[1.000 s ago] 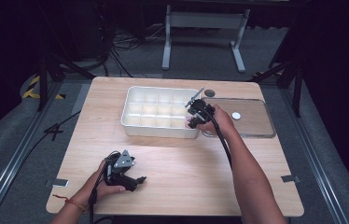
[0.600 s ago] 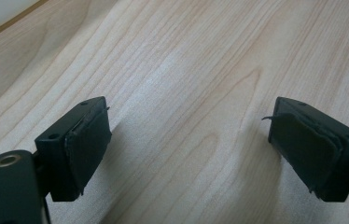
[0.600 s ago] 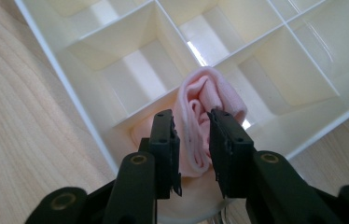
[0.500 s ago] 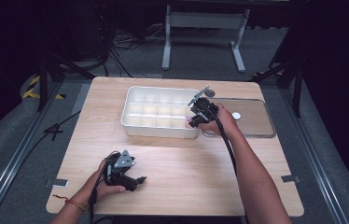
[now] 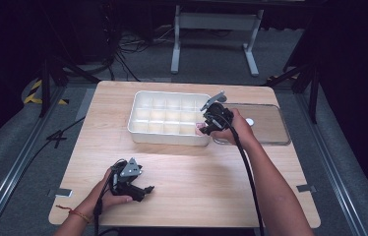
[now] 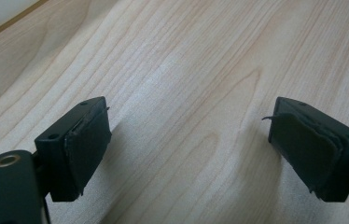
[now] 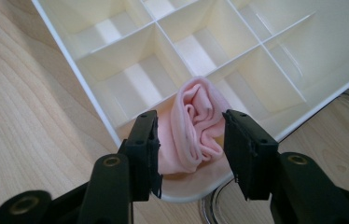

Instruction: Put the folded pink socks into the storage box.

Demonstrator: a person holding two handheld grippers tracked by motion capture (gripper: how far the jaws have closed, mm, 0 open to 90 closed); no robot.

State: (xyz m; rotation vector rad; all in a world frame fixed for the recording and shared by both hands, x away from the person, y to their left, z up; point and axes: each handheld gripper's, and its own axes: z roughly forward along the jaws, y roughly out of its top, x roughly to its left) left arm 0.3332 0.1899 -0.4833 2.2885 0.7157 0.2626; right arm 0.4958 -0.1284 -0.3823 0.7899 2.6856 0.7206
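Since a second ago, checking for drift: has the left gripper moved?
No. The left gripper sits at the same spot near the table's front edge.

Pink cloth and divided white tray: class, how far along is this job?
Done: the rolled pink cloth sits over a corner compartment of the white tray. In hand: the right gripper has its fingers around the cloth. Left: the other compartments look empty, the clear lid lies beside the tray, and the left gripper rests open.
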